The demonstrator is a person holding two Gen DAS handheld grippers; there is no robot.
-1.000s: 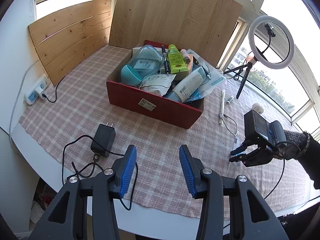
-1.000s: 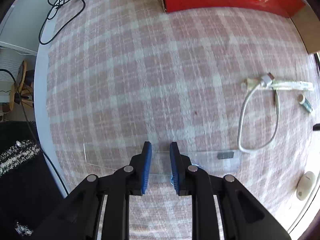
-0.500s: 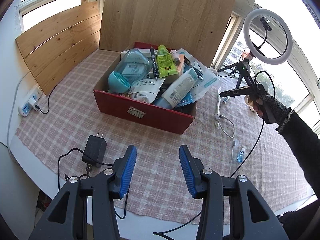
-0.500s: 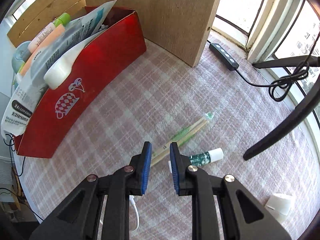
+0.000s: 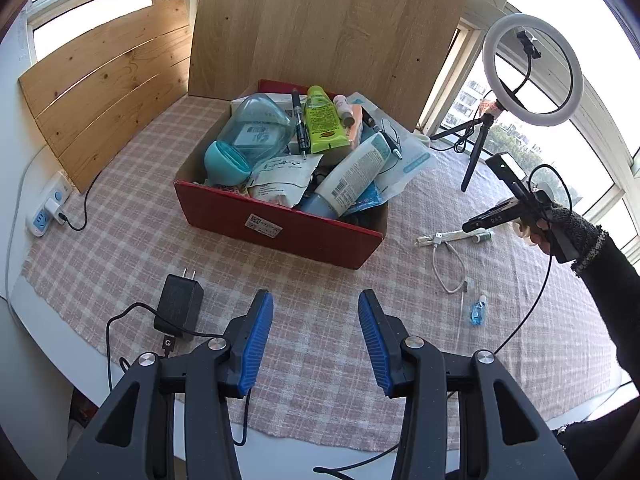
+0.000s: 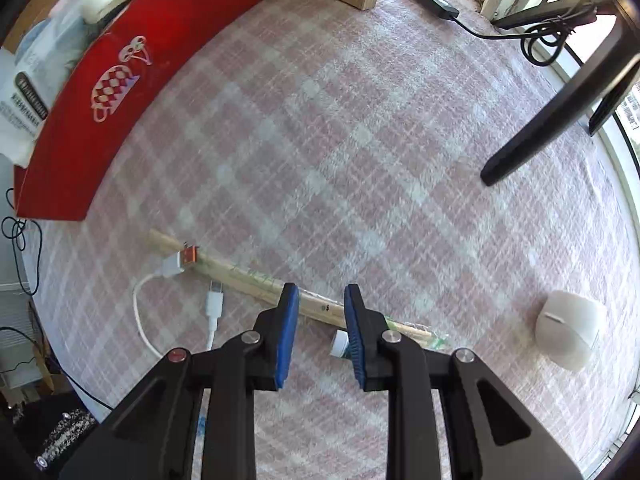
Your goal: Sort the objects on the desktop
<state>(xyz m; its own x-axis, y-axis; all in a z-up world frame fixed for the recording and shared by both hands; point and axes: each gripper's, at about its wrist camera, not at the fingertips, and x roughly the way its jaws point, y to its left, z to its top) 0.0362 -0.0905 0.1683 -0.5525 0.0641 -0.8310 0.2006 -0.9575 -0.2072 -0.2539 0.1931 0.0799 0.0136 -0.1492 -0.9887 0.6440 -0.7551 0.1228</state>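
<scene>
A red cardboard box [image 5: 280,228] piled with bottles, tubes and packets stands mid-table. My left gripper [image 5: 316,320] hovers open and empty over the checked cloth in front of it. A black charger [image 5: 178,308] lies just to its left. My right gripper [image 6: 322,300] points straight down over wrapped wooden chopsticks [image 6: 248,276]. Its jaws are opening, nothing is gripped, and the chopsticks run beneath the gap. A small white-capped tube [image 6: 340,342] lies by its right finger. A white USB cable [image 6: 138,312] curls to the left. The right gripper [image 5: 470,224] also shows in the left wrist view, held in a person's hand.
A ring light [image 5: 532,68] on a tripod stands near the window, with one tripod leg [image 6: 552,108] close to the right gripper. A white rounded object [image 6: 568,332] lies to the right. A small blue bottle [image 5: 477,312] lies on the cloth. Wooden boards back the table, and a power strip [image 5: 46,212] sits far left.
The right gripper swung from a clear plastic strip near the table's front edge to above the chopsticks by the window, turning as it went. Its jaws widened slightly. The left gripper barely shifted.
</scene>
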